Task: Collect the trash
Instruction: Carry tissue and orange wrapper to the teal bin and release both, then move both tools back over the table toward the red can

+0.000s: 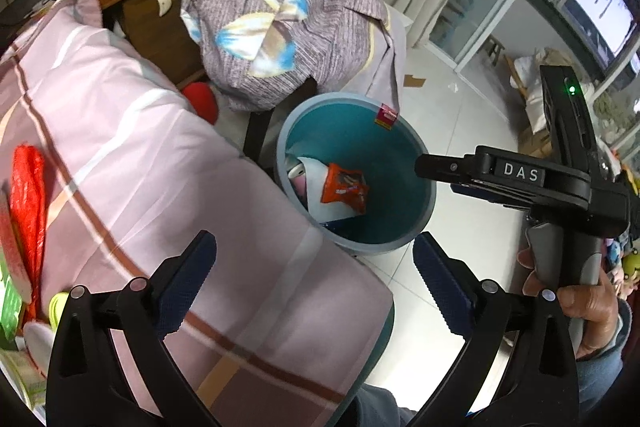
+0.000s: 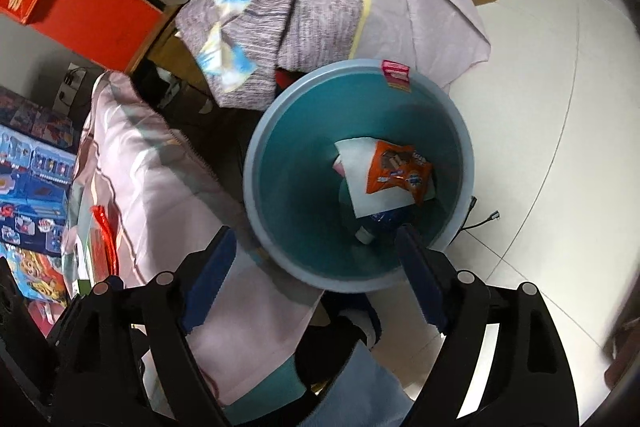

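Both claws empty above the teal bin (image 2: 280,163)

"DAS" is written on the right gripper (image 1: 440,169); both it and the left gripper (image 1: 314,281) stand wide open, holding nothing. An orange snack wrapper (image 2: 400,173) lies on white paper (image 2: 368,183) inside the bin.

Count from where I stand: 1 blue-grey bin (image 2: 260,147) on the tiled floor (image 2: 540,147). Inside it: 1 orange snack wrapper (image 2: 398,173), 1 white paper sheet (image 2: 370,187), 1 dark blue item with a white cap (image 2: 380,225) underneath, type unclear. 1 small red-pink tag (image 2: 396,73) on the bin rim. 2 handheld grippers: left gripper (image 1: 314,281), right gripper (image 2: 314,279). 1 pink plaid quilt (image 1: 140,147), 1 grey striped cloth bundle (image 1: 304,27), 1 red box (image 2: 92,11). 1 red plastic bag (image 1: 26,203).
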`<state>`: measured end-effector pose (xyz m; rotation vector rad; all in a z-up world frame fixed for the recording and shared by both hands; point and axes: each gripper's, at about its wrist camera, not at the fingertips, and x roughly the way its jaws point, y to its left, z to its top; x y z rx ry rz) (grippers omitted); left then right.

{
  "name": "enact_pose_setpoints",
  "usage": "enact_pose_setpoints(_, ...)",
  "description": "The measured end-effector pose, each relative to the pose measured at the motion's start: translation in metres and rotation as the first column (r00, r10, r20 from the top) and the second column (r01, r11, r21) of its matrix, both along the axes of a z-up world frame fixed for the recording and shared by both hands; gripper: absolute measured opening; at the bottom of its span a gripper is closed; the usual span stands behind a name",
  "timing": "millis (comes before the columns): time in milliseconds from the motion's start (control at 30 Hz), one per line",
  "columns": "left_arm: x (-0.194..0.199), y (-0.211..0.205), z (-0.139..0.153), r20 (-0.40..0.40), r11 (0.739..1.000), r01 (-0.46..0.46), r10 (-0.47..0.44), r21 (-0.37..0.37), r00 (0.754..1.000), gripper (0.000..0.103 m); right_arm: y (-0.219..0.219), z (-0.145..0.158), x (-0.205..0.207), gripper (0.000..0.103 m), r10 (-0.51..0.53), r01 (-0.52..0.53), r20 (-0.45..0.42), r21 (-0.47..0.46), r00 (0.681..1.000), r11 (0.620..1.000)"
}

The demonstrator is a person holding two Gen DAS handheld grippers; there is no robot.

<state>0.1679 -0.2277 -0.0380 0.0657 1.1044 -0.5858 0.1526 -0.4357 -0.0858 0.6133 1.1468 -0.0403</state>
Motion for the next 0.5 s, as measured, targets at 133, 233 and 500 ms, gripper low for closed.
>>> enact_pose_setpoints(133, -0.012, 0.015, 0.011, 0.025, 1.000, -0.011, 0.011, -0.018, 1.000, 0.099, 0.018, 0.010, -0.006, 0.080, 0.024, -0.024, 0.009, -0.014, 1.000, 1.000)
enact_pose_setpoints(233, -0.020, 0.029, 0.019, 0.042, 0.999, -0.025, 0.026, -0.031, 0.999, 0.099, 0.032, 0.018, -0.011, 0.083, 0.042, -0.041, 0.018, -0.025, 0.999, 0.999)
enact_pose_setpoints(500, -0.049, 0.073, 0.029, 0.068, 0.997, -0.061, 0.065, -0.056, 0.996, 0.099, 0.076, 0.030, -0.027, 0.083, 0.116, -0.116, 0.012, -0.047, 0.993, 0.992)
